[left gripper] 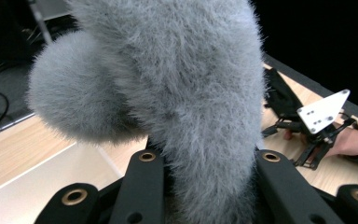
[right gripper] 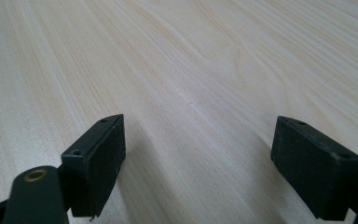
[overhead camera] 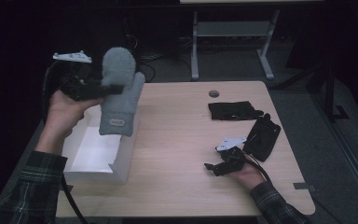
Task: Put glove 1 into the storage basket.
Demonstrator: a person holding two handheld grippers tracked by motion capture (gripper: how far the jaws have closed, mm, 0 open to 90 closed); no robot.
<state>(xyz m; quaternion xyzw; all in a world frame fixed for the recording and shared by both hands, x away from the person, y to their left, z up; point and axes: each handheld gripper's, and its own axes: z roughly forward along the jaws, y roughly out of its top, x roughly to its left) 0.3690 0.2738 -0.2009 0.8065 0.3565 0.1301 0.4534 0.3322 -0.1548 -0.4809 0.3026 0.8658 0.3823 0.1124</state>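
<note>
Left gripper [overhead camera: 103, 87] raised, clamped; right gripper [overhead camera: 213, 167] low, jaws apart.

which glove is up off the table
The fluffy grey mitten, clamped in the left tool above the white box. The two black gloves lie flat on the table near the right tool.

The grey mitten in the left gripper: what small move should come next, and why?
Probably lower the grey mitten into the white box. The left gripper holds it above the box's open top, its fingers closed on the fleece, cuff hanging down. The right gripper rests open on the table.
</note>
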